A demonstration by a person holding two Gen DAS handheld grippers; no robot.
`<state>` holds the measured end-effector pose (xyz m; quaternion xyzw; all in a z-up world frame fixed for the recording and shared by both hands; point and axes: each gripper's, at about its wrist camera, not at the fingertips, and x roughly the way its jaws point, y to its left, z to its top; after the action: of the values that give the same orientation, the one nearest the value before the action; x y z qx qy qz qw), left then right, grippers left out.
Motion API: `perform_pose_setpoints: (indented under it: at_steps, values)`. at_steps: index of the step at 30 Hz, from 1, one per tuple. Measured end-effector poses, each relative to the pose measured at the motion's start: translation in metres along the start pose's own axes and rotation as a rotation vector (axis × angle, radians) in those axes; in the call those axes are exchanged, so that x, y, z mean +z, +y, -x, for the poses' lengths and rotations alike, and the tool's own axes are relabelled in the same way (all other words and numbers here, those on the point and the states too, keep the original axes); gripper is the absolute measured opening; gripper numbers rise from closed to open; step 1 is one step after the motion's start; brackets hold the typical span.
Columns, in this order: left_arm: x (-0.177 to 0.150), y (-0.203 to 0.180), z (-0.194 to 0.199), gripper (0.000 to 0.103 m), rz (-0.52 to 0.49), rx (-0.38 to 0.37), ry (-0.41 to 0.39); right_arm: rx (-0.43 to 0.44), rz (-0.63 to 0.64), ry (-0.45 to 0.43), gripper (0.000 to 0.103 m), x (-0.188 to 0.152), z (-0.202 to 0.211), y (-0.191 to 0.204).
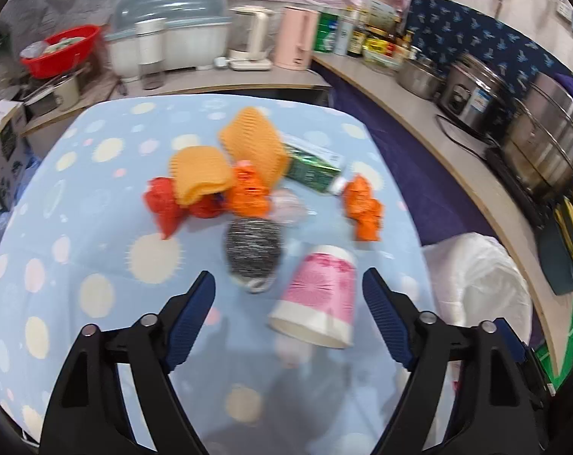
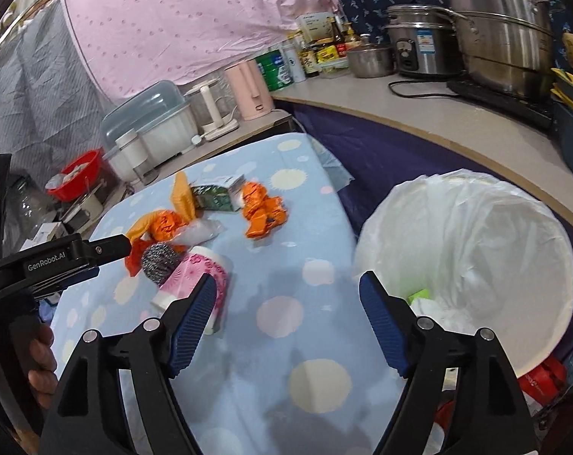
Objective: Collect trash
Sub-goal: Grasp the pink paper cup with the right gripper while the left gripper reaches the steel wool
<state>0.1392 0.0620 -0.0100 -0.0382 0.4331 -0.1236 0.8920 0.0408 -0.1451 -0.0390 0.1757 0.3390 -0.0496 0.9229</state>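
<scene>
Trash lies on a blue spotted tablecloth (image 1: 97,250). A pink paper cup (image 1: 317,299) lies on its side between the tips of my open left gripper (image 1: 288,288). A steel scourer (image 1: 253,252) sits just beyond it. Further off lie orange foam nets (image 1: 254,144), crumpled orange wrappers (image 1: 364,208), a red wrapper (image 1: 163,204) and a green carton (image 1: 313,167). My right gripper (image 2: 286,290) is open and empty, above the table edge beside the white-lined bin (image 2: 476,250). The cup (image 2: 195,280) lies by its left finger.
The bin (image 1: 476,284) stands off the table's right edge and holds some trash. A counter (image 1: 457,151) with steel pots, a rice cooker and bottles curves along the right. Kettles, a dish box and a red basin (image 1: 64,51) stand at the back.
</scene>
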Motion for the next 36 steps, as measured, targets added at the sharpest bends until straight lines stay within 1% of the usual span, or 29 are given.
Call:
perform_pose_setpoints:
  at_steps: [3,5,9,11,15,20,26,27,28,29,30,36]
  values:
    - [-0.001,0.025,-0.001,0.087,0.024,0.055,-0.014,0.021,0.016,0.035,0.078,-0.004,-0.019,0.022]
    - [-0.001,0.042,-0.004,0.087,0.041,0.086,-0.013,0.034,0.023,0.056,0.078,-0.006,-0.033,0.037]
    - [-0.001,0.072,-0.011,0.087,0.076,0.117,0.001,0.046,0.036,0.088,0.081,-0.005,-0.059,0.063]
    - [-0.001,0.079,-0.014,0.088,0.086,0.118,0.008,0.043,0.040,0.097,0.082,-0.005,-0.069,0.071]
    - [0.002,0.093,-0.022,0.089,0.113,0.097,0.027,0.045,-0.004,0.136,0.082,-0.002,-0.094,0.077]
    - [0.008,0.097,-0.030,0.089,0.122,0.075,0.028,0.031,-0.042,0.183,0.082,-0.001,-0.119,0.076]
    - [0.013,0.099,-0.040,0.090,0.123,0.046,0.037,0.045,-0.074,0.238,0.082,-0.008,-0.138,0.074]
    - [0.013,0.099,-0.042,0.090,0.123,0.041,0.041,0.045,-0.076,0.241,0.081,-0.009,-0.139,0.074]
    - [0.013,0.098,-0.044,0.090,0.124,0.036,0.044,0.048,-0.074,0.239,0.074,-0.010,-0.139,0.074]
    - [0.014,0.098,-0.045,0.090,0.123,0.028,0.047,0.054,-0.068,0.237,0.064,-0.010,-0.138,0.074]
    - [0.014,0.097,-0.047,0.091,0.123,0.018,0.049,0.064,-0.063,0.239,0.062,-0.009,-0.137,0.074]
    - [0.013,0.079,-0.060,0.093,0.096,-0.013,0.064,0.046,-0.060,0.190,0.060,-0.002,-0.123,0.064]
